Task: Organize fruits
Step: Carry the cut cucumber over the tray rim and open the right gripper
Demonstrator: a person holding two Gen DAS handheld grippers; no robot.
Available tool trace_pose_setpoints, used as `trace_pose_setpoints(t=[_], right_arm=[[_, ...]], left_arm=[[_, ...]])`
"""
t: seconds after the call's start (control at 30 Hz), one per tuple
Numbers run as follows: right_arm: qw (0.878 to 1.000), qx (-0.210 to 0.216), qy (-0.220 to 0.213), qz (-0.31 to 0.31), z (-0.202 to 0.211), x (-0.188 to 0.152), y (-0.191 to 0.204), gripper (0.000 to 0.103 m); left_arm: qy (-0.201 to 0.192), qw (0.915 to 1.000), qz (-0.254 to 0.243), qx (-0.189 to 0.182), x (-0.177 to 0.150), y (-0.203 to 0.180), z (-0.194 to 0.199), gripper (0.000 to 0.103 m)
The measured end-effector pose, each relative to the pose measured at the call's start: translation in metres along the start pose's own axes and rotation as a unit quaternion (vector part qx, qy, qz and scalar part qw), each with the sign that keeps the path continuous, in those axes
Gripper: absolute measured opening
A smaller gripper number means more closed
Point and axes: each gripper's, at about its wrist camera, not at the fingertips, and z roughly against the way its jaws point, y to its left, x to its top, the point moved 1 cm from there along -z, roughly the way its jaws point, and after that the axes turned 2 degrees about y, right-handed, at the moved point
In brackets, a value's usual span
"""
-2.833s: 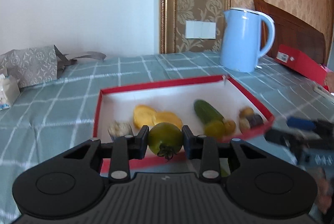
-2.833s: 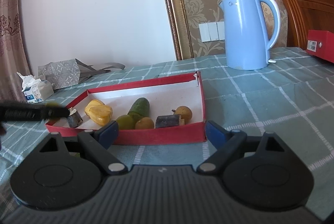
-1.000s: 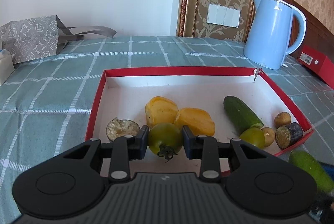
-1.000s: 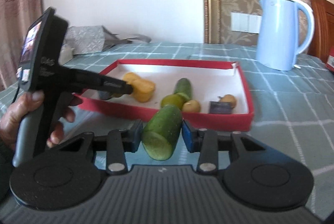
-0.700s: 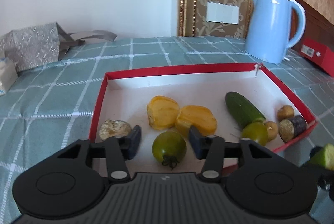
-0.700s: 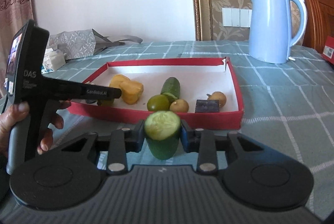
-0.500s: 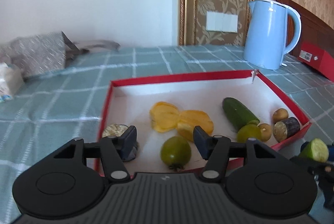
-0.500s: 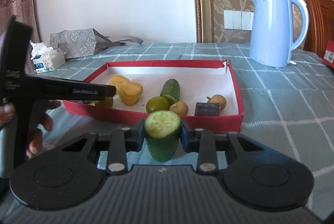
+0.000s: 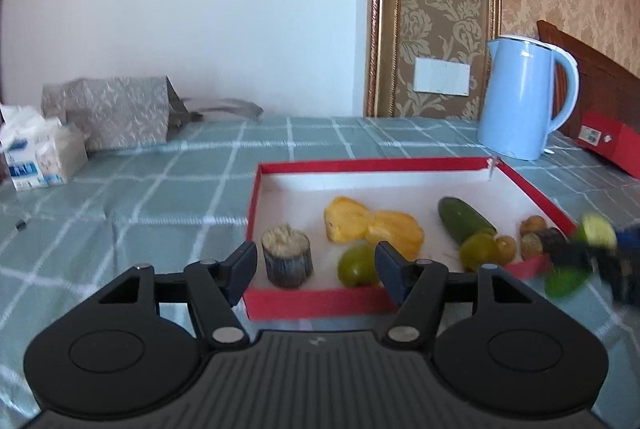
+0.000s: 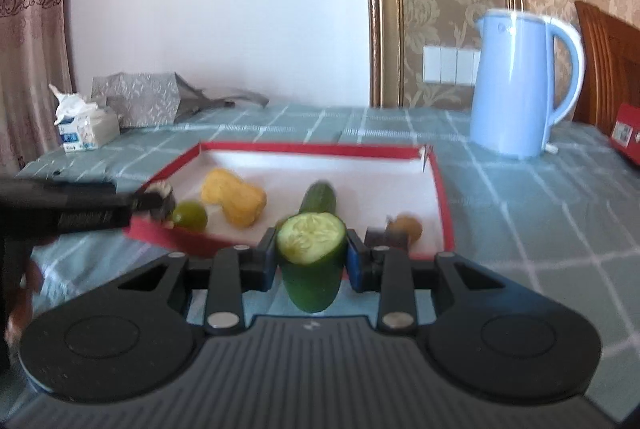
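Note:
A red tray (image 9: 320, 303) with a white floor holds a green tomato (image 9: 356, 265), yellow fruit pieces (image 9: 372, 227), a whole cucumber (image 9: 464, 221), a grey stump piece (image 9: 287, 261) and small brown fruits (image 9: 534, 225). My left gripper (image 9: 316, 271) hangs just before the tray's front wall. Its jaws are opening and nothing is pressed between them. My right gripper (image 10: 312, 261) is shut on a cut cucumber piece (image 10: 312, 257), held upright in front of the tray (image 10: 304, 149). The tomato (image 10: 191, 215) lies near the tray's front left corner.
A light blue kettle (image 9: 520, 101) stands behind the tray on the right. A red box (image 9: 608, 141) lies beside it. A tissue pack (image 9: 40, 157) and a grey patterned bag (image 9: 116, 117) sit at the back left. A checked cloth covers the table.
My left jaws have opened and let go of the green tomato, which now rests in the tray. The left gripper has drawn back. The right gripper has kept hold of the cucumber piece.

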Motion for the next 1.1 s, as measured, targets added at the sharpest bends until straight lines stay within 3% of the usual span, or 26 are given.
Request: trace_pose_setpoints(t=[0.23,0.4,0.6,1.1], right_arm=[[0.999,-0.052,-0.012,0.005,-0.041,0.040,-0.020,0.032],[0.997,-0.070,0.002,-0.009,-0.075,0.061,-0.039,0.032],[0.996,-0.084,0.025,-0.007,-0.106,0.059,-0.045,0.032],[0.995,-0.093,0.047,0.004,-0.131,0.057,-0.043,0.032]], left_arm=[[0.013,0.9997,0.011,-0.020,-0.009,0.003,0.006,0.065],[0.032,0.9992,0.010,-0.024,-0.015,0.004,-0.001,0.065],[0.041,0.9987,0.011,-0.027,-0.016,0.004,-0.004,0.065],[0.061,0.9978,0.015,-0.021,-0.017,0.007,-0.013,0.065]])
